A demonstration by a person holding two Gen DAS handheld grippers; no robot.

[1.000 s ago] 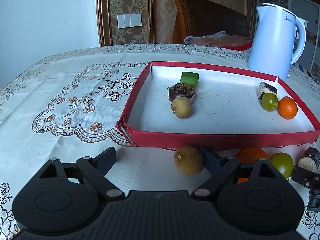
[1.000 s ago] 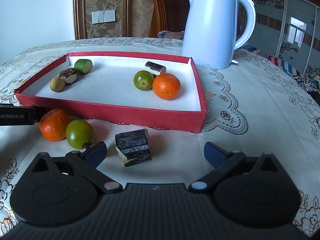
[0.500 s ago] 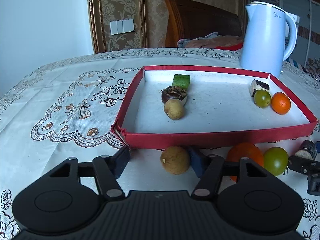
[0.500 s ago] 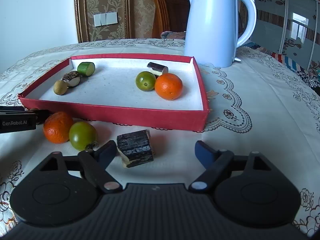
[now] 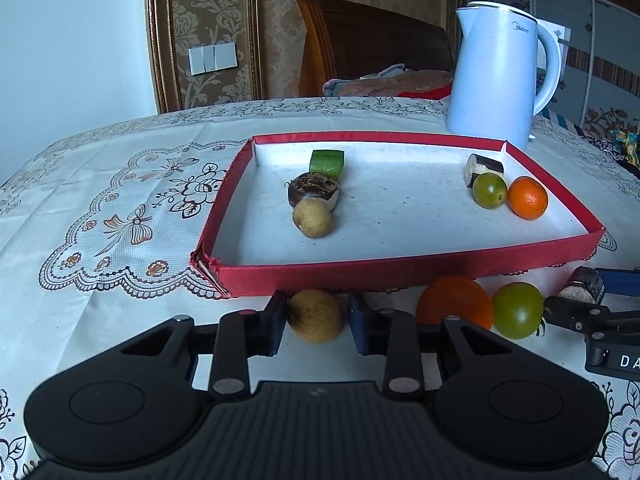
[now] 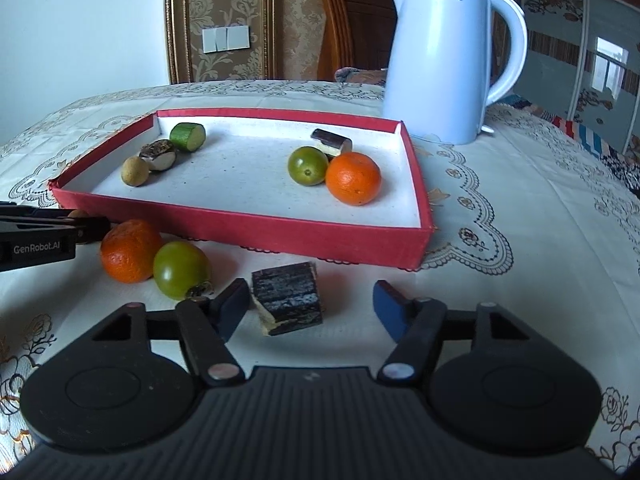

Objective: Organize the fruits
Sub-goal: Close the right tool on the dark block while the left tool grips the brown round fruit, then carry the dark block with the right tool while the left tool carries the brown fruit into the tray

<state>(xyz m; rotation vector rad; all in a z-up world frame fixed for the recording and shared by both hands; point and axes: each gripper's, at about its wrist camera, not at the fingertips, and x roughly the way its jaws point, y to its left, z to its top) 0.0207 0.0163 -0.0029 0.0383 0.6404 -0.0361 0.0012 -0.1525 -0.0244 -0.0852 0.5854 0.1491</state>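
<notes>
- Since the earlier frames, the left gripper (image 5: pixel 316 322) has narrowed its blue pads around the small round tan fruit (image 5: pixel 316 321), which lies on the tablecloth just before the near wall of the red shallow cardboard tray (image 5: pixel 400 276).
- One pad seems to touch the fruit; from this view I cannot tell if both press it, so the grip may not be complete.
- To do this step well, I think the pads should finish closing at the widest part of the fruit, then lift straight up, to clear the tray wall and place it beside the similar tan fruit (image 5: pixel 312 222) inside.
- The left gripper is low and level, pointing at the tray.
- The right gripper (image 6: pixel 310 306) stays wide open, low, with the dark bark-covered cut piece (image 6: pixel 287 304) between its fingers, near the left one.
</notes>
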